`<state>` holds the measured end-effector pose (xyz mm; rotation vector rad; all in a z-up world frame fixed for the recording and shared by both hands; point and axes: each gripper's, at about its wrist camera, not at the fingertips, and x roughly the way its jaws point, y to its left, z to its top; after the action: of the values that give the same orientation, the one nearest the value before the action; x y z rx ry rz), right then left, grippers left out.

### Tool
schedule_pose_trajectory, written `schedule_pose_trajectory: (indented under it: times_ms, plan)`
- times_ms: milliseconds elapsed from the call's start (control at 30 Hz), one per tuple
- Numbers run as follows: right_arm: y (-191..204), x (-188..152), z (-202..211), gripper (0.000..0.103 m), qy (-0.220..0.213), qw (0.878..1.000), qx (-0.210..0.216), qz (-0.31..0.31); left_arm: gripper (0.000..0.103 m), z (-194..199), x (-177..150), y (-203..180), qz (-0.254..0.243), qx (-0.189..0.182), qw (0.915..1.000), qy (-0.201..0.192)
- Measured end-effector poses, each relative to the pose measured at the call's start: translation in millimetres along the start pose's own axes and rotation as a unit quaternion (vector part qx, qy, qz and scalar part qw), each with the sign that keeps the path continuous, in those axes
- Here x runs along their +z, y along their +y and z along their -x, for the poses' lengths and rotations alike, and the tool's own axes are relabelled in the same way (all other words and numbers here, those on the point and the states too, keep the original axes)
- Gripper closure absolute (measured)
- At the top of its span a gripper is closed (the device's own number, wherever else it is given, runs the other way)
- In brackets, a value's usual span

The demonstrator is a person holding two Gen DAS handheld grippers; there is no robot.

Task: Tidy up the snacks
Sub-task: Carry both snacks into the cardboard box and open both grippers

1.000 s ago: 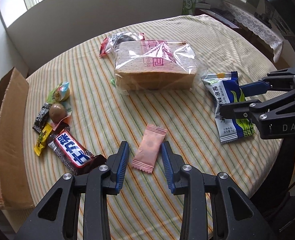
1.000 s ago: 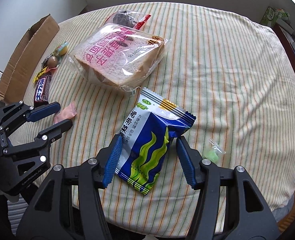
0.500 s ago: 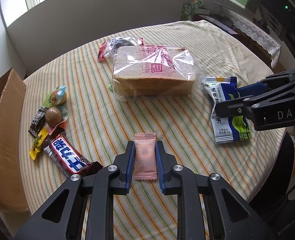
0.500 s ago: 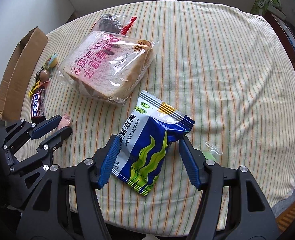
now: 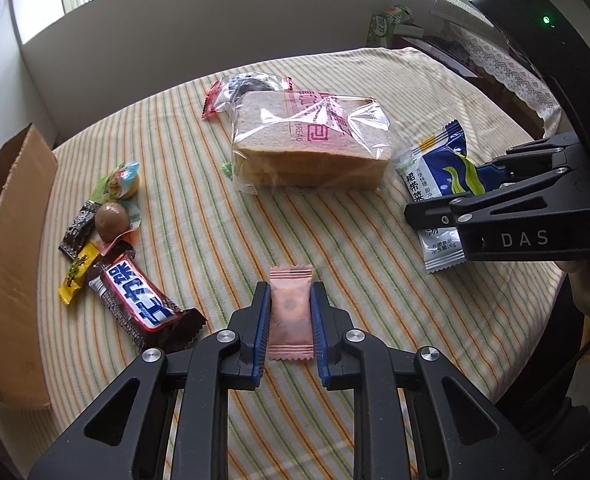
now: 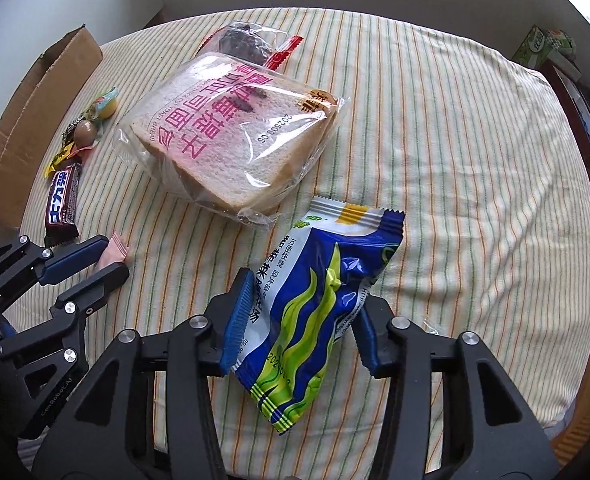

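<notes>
Step in hand: both grippers were taking hold of snacks on the striped tablecloth.
Left gripper: angled steeply down, pads clamped on the pink candy, near edge of the table.
Right gripper: pointing steeply down, jaws closing around the blue packet, which buckled between them, to the right of the bread.
Next move, likely: lift both and carry them left toward the cardboard box, clearing the chocolate bar.
</notes>
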<state>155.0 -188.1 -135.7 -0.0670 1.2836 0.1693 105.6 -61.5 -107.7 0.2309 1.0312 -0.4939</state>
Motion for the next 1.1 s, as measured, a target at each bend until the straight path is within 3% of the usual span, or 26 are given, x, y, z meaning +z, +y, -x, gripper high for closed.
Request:
schedule_pose_trajectory:
  times_ms: [67,333,567,767,1100]
  plan:
    - [1.5,-1.7,2.0,0.081,-0.005,1.000,-0.002,0.006,0.085,2.1,-1.2,0.7,0.004,-0.002,1.0000,-0.001]
    - [-4.7,-26.6,22.5,0.082,-0.021,1.000,0.017,0.012,0.085,12.7,-8.0,5.2,0.023,-0.004,0.9997,-0.010]
    - [-1.1,-32.0,67.1,0.082,-0.069,0.997,0.023,0.034,0.085,38.0,-6.8,12.7,0.041,-0.008,0.9984,-0.039]
    - [24.9,-10.9,95.2,0.082,-0.110,0.992,0.036,0.060,0.085,68.5,-4.0,35.3,0.065,0.004,0.9950,-0.076]
    - [96.7,43.0,111.7,0.082,-0.149,0.980,0.065,0.119,0.085,109.9,-6.6,99.8,0.121,0.057,0.9841,-0.117]
